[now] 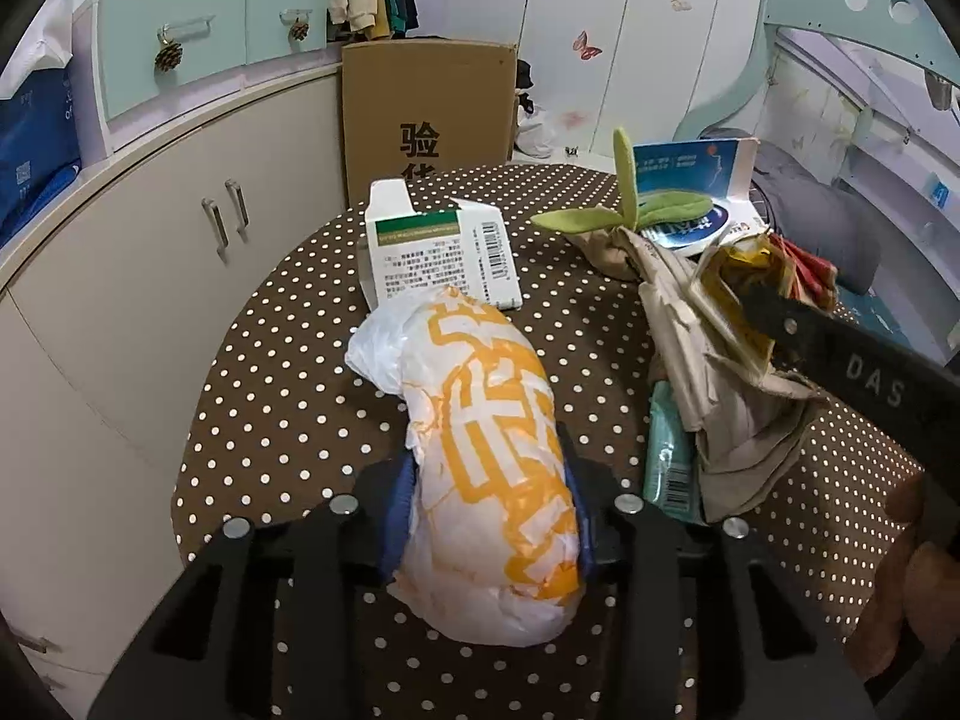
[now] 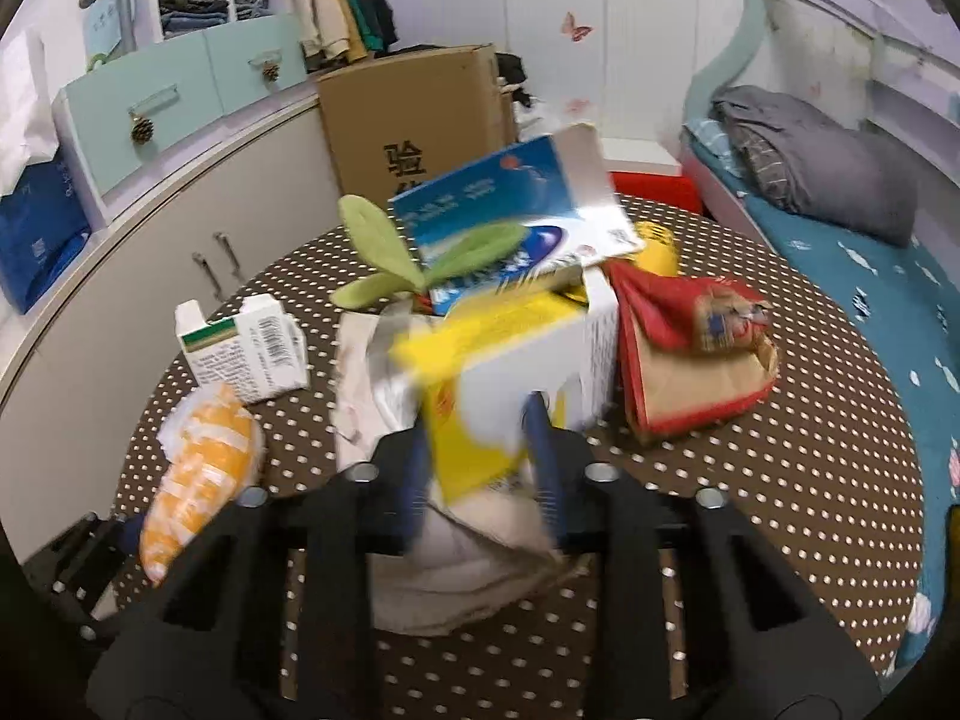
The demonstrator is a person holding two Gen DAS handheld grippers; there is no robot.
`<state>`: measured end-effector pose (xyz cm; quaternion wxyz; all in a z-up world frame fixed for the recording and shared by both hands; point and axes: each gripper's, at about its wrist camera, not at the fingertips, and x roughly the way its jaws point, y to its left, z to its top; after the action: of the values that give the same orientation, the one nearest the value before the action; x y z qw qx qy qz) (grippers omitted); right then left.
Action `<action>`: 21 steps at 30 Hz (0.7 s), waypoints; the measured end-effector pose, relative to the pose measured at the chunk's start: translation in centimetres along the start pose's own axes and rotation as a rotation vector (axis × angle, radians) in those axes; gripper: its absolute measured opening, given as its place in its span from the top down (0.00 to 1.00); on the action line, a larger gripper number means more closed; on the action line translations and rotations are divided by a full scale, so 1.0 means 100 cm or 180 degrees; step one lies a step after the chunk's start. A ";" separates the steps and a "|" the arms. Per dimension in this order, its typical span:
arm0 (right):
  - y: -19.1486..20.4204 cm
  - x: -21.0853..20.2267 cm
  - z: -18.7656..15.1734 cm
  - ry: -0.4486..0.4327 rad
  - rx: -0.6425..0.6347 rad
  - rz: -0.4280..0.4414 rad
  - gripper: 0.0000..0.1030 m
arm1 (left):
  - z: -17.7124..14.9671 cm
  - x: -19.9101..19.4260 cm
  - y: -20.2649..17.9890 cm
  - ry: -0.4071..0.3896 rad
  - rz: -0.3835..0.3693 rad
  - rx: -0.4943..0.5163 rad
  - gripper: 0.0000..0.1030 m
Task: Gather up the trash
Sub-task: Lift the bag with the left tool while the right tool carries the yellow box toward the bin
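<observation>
1. Squeezing a white and orange wrapper bundle (image 1: 498, 456), my left gripper (image 1: 492, 516) has both blue pads pressed on its sides over the dotted table (image 1: 282, 396).
2. My right gripper (image 2: 480, 468) pinches a yellow and white carton (image 2: 510, 372); motion blur smears it, so I cannot read its print.
3. Behind that carton, a blue box (image 2: 516, 204) and green plush leaves (image 2: 384, 252) are partly covered.
4. Right of the carton lies a red and brown paper bag (image 2: 690, 360).
5. Left of the carton stands a small white box (image 2: 240, 348) with a barcode.
6. Crumpled brown paper (image 1: 720, 372) is partly hidden by the right gripper's black finger in the left view.
</observation>
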<state>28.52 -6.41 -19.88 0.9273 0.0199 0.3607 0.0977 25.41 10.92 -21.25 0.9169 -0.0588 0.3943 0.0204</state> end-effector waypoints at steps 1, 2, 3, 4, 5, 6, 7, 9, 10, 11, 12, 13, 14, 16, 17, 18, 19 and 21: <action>-0.006 -0.003 -0.002 -0.0015 0.0071 0.0067 0.84 | -0.001 -0.002 -0.001 -0.0017 -0.0010 -0.0008 0.61; -0.010 -0.006 -0.004 -0.0033 0.0100 0.0088 0.87 | 0.000 -0.003 0.000 -0.0032 -0.0013 -0.0009 0.61; -0.015 -0.009 -0.005 -0.0062 0.0128 0.0106 0.88 | -0.001 -0.005 0.000 -0.0052 -0.0014 -0.0014 0.62; -0.020 -0.014 -0.008 -0.0088 0.0168 0.0151 0.89 | -0.001 -0.009 0.000 -0.0080 -0.0031 -0.0019 0.62; -0.025 -0.016 -0.010 -0.0092 0.0205 0.0195 0.91 | -0.002 -0.012 0.000 -0.0099 -0.0034 -0.0033 0.62; -0.030 -0.019 -0.012 -0.0098 0.0230 0.0237 0.92 | -0.002 -0.014 0.000 -0.0114 -0.0033 -0.0033 0.62; -0.033 -0.021 -0.013 -0.0119 0.0241 0.0263 0.93 | -0.002 -0.018 0.000 -0.0146 -0.0037 -0.0034 0.62; -0.044 -0.027 -0.018 -0.0148 0.0299 0.0349 0.94 | -0.003 -0.025 -0.002 -0.0195 -0.0037 -0.0032 0.62; -0.052 -0.033 -0.020 -0.0183 0.0340 0.0404 0.94 | -0.004 -0.028 -0.002 -0.0221 -0.0038 -0.0031 0.62; -0.055 -0.036 -0.021 -0.0202 0.0358 0.0425 0.95 | -0.004 -0.033 -0.003 -0.0251 -0.0042 -0.0029 0.62; -0.059 -0.039 -0.022 -0.0212 0.0377 0.0452 0.95 | -0.005 -0.037 -0.004 -0.0273 -0.0048 -0.0024 0.62; -0.064 -0.042 -0.025 -0.0207 0.0395 0.0492 0.95 | -0.005 -0.041 -0.006 -0.0294 -0.0055 -0.0016 0.62; -0.068 -0.044 -0.027 -0.0201 0.0403 0.0510 0.95 | -0.005 -0.044 -0.007 -0.0309 -0.0060 -0.0008 0.62; -0.074 -0.045 -0.031 -0.0144 0.0373 0.0504 0.95 | -0.007 -0.047 -0.011 -0.0324 -0.0071 0.0014 0.62; -0.076 -0.044 -0.032 -0.0118 0.0382 0.0523 0.95 | -0.007 -0.048 -0.014 -0.0323 -0.0075 0.0026 0.62; -0.077 -0.043 -0.032 -0.0106 0.0386 0.0548 0.94 | -0.007 -0.048 -0.017 -0.0319 -0.0080 0.0041 0.62; -0.076 -0.041 -0.031 -0.0102 0.0353 0.0540 0.94 | -0.007 -0.048 -0.019 -0.0315 -0.0079 0.0051 0.62; -0.074 -0.037 -0.029 -0.0076 0.0314 0.0496 0.94 | -0.008 -0.047 -0.023 -0.0299 -0.0082 0.0071 0.62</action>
<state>25.19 -14.51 -20.37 0.9190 0.0946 0.3514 0.1515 21.80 8.58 -18.16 0.9352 -0.0527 0.3501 0.0070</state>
